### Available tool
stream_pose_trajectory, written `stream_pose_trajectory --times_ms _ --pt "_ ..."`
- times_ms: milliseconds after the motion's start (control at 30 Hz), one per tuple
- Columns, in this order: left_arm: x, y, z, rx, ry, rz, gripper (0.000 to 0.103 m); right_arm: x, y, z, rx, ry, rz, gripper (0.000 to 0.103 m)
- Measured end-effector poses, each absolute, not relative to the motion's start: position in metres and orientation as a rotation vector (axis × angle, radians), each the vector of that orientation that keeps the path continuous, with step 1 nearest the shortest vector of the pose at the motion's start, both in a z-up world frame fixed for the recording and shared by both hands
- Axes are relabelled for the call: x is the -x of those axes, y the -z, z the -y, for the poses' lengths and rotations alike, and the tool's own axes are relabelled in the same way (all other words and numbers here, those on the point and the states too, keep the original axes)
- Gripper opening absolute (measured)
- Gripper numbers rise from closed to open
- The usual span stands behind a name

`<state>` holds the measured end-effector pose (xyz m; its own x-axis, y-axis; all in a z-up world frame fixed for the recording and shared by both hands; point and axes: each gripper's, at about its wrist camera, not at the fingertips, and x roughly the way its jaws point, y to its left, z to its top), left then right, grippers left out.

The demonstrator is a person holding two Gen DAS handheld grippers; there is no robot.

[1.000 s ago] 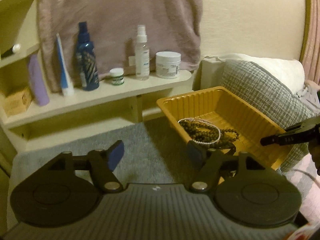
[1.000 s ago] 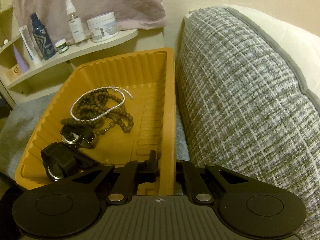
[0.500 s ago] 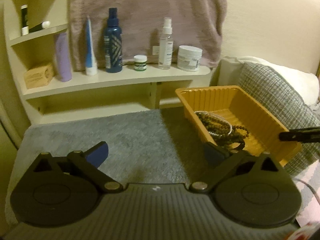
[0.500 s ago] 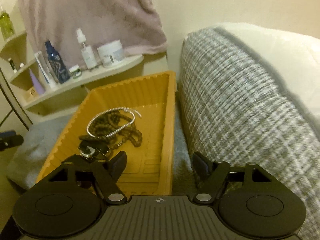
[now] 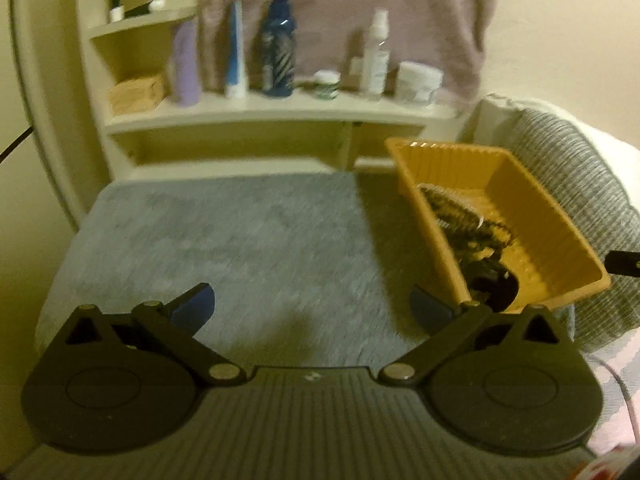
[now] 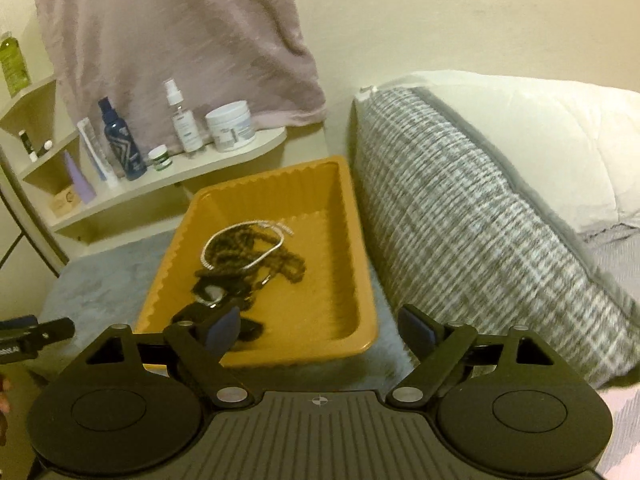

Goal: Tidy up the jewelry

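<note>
A yellow ribbed tray (image 6: 280, 178) sits on a grey fuzzy mat (image 5: 240, 240). In it lie a dark bead necklace (image 6: 286, 258), a silver chain (image 6: 240, 242) and a dark watch-like piece (image 6: 212, 294). In the left wrist view the tray (image 5: 556, 208) is at the right, with the beads (image 5: 460, 216) blurred. My left gripper (image 5: 312, 302) is open over the mat, left of the tray, with nothing between its fingers. My right gripper (image 6: 320, 324) hovers above the tray's near rim with its jaws opening and nothing in them.
Behind the mat, a cream shelf (image 5: 280, 110) carries a blue bottle (image 5: 278, 52), a spray bottle (image 6: 182, 120), a white jar (image 6: 232, 126) and tubes. A pink towel (image 6: 180, 40) hangs above it. A grey checked pillow (image 6: 480, 220) presses against the tray's right side.
My right gripper went from shut to wide apart and pulled up and back from the tray. My left gripper opened wider and swung left, away from the tray.
</note>
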<state>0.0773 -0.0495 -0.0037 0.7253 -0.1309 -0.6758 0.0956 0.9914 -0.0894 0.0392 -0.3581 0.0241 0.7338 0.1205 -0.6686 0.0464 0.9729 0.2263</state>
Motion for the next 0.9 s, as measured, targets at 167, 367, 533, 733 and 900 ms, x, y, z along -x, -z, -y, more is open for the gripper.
stream_pose_trajectory --times_ms 167,367,533,733,900 --pt "-0.062 0.002 0.042 0.077 0.120 -0.776 0.102 -0.032 -0.026 0.335 -0.221 -0.059 -0.776 0.086" --pt "-0.038 -0.007 0.039 0.075 0.124 -0.763 0.102 -0.021 -0.034 0.305 -0.176 -0.114 -0.794 0.086" --pt "-0.022 -0.014 0.039 0.073 0.123 -0.755 0.102 -0.016 -0.034 0.286 -0.140 -0.130 -0.805 0.086" --pt "-0.003 -0.020 0.036 0.085 0.117 -0.764 0.102 -0.009 -0.036 0.267 -0.121 -0.141 -0.815 0.086" --pt "0.006 -0.023 0.033 0.083 0.098 -0.764 0.102 -0.003 -0.033 0.254 -0.116 -0.150 -0.829 0.086"
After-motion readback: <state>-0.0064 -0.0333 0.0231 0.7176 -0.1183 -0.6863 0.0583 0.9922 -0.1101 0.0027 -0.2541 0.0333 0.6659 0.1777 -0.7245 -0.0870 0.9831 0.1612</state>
